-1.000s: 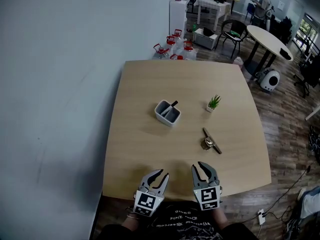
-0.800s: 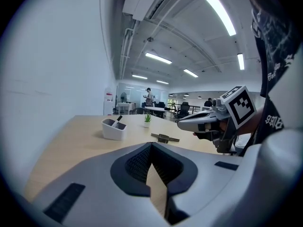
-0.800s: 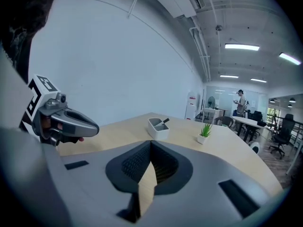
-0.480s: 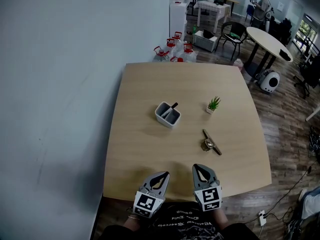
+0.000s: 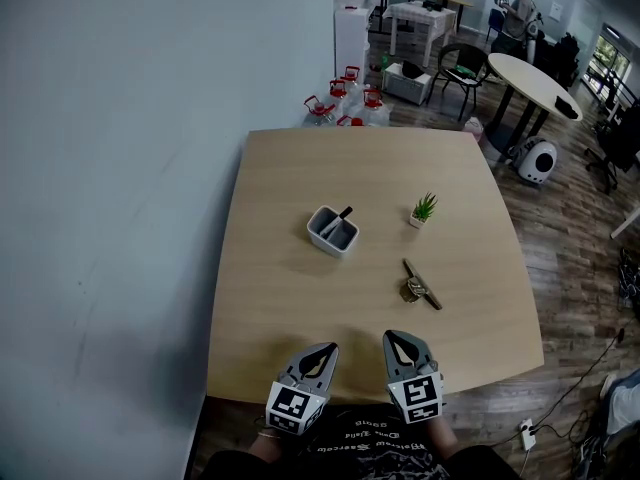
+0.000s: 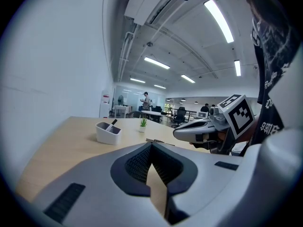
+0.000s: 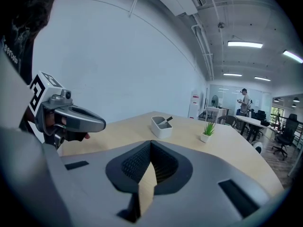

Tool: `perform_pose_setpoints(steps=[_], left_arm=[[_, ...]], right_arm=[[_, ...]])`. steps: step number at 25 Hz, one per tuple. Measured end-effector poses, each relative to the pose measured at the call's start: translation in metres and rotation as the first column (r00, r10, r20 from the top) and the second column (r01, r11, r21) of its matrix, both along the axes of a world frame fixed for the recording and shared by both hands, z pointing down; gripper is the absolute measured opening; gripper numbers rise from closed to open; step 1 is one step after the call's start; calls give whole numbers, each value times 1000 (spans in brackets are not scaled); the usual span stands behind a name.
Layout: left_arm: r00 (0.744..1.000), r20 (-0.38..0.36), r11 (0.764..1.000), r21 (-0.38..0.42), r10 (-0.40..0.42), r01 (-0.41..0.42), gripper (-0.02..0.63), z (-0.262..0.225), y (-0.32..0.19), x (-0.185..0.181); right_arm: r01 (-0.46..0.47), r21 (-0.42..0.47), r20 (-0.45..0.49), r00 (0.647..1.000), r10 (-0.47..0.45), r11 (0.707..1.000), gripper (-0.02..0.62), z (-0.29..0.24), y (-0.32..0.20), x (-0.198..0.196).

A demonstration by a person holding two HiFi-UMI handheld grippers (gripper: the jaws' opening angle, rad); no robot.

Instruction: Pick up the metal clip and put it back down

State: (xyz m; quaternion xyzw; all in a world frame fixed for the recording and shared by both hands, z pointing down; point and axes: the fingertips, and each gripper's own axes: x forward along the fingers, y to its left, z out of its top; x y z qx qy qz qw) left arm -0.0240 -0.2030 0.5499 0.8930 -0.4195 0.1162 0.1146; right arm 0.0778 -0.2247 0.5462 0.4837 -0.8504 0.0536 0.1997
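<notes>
The metal clip (image 5: 420, 285), a dark bar with a shiny brass-coloured part, lies on the wooden table (image 5: 280, 168) right of centre. Both grippers hover over the table's near edge, well short of the clip. My left gripper (image 5: 325, 349) is shut with nothing between its jaws, and its tips meet in the left gripper view (image 6: 151, 145). My right gripper (image 5: 396, 336) is shut and empty too (image 7: 150, 145), nearest the clip, which lies ahead and slightly to the right. In the right gripper view the clip is hidden.
A white pen holder (image 5: 334, 229) stands mid-table, with a small potted plant (image 5: 424, 210) to its right. Water bottles (image 5: 345, 103) crowd the floor past the far edge. A round table (image 5: 535, 80) and a chair (image 5: 465, 68) stand at the back right. The wall runs along the left.
Both grippers had their jaws apart one second ago and have closed them on nothing. Neither has moved along the table.
</notes>
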Motion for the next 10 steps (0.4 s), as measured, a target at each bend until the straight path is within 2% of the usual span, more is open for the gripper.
perform_pose_setpoints(steps=[10], left_arm=[[1000,10,1000,10,15,-15,8,0,2,3]], right_arm=[[6,4,-7,1000,-6,1000,12,-1,3,0]])
